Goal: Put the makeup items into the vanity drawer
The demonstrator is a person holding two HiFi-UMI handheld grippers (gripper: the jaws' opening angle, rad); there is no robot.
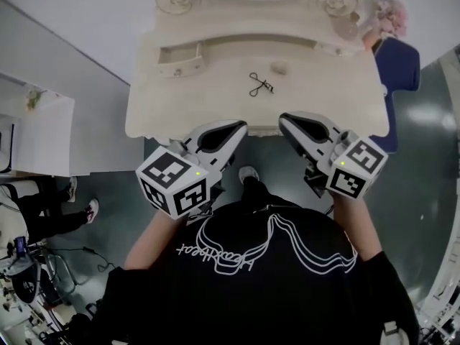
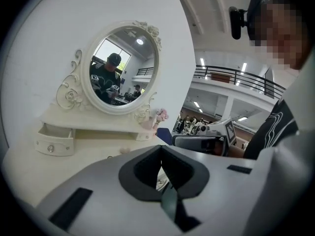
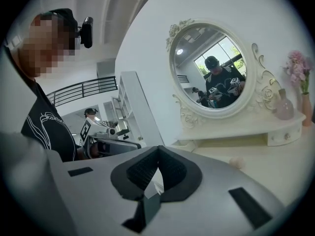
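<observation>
Cream vanity (image 1: 180, 110), eyelash curler (image 1: 260, 84) near its middle, perhaps a pale puff (image 1: 279, 68) nearby

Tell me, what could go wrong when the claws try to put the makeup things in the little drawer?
1. The eyelash curler is thin and lies flat, so a claw might push it away instead of pinching it.
2. The open drawer is small and sits far left, so a dropped item could land beside it.
3. The flower vase stands at the back right corner, and the right claw could bump it if it swings wide.
</observation>
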